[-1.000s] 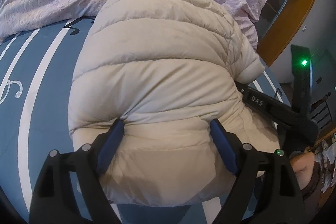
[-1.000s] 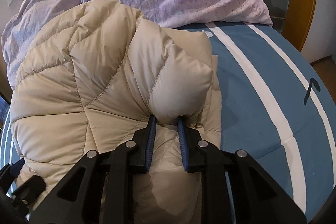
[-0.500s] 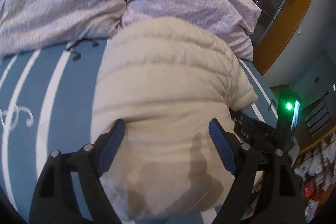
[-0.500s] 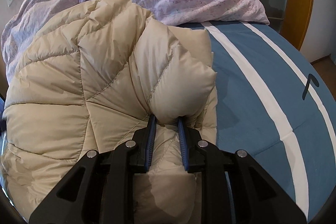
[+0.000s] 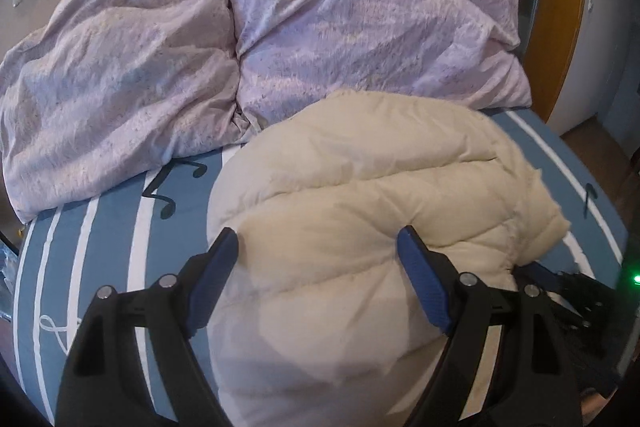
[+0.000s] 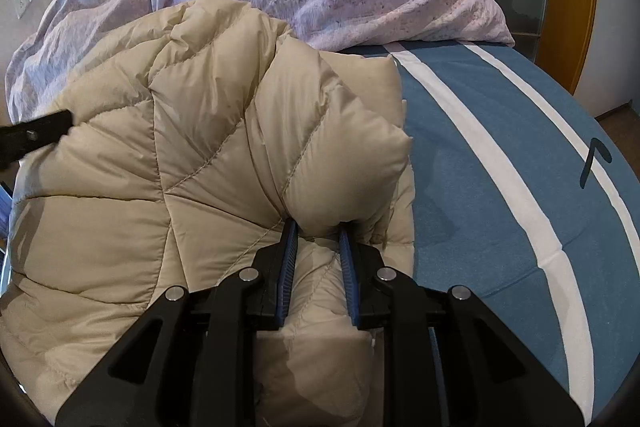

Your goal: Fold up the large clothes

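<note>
on bed (image 6: 500, 163), right hand-held gripper (image 6: 316, 231) pinches puffer jacket (image 6: 192, 155) fold to pin it; left hand-held gripper (image 5: 316, 247) gapes wide, holding nothing.

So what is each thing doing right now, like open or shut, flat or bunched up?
Left gripper: open, jaws wide above the jacket, gripping nothing.
Right gripper: shut on a puffy fold of the jacket.
Beige puffer jacket: bunched in a mound on the bed, not flat.
Lilac duvet: crumpled at the head of the bed.
Blue striped sheet: spread flat, lightly creased.
</note>
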`<state>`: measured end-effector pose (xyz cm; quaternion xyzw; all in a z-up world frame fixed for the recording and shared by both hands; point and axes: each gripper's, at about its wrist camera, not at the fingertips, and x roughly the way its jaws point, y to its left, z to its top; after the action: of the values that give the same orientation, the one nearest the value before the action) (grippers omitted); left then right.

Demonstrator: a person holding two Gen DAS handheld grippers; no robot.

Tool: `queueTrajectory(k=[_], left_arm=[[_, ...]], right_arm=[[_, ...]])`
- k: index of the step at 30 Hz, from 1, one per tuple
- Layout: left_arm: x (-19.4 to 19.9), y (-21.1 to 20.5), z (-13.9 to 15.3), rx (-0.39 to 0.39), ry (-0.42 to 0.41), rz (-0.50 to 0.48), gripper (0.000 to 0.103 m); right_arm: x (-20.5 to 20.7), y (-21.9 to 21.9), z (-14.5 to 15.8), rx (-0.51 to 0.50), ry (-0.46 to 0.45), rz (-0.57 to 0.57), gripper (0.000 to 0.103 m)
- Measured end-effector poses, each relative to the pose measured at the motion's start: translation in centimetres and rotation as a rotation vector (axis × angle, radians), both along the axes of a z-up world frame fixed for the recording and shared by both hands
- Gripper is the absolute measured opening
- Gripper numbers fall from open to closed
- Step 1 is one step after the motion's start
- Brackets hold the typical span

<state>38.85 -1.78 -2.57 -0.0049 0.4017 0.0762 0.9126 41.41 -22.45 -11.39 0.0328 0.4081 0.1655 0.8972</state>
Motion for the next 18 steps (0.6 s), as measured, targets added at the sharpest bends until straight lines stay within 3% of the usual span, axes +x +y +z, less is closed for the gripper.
queueTrajectory(k=[18], left_arm=[[1.6, 1.7, -5.3, -0.052, 0.003, 0.047, 0.099]], right_arm=[[-0.2, -0.1, -0.2, 0.012, -0.029, -0.005, 0.022]])
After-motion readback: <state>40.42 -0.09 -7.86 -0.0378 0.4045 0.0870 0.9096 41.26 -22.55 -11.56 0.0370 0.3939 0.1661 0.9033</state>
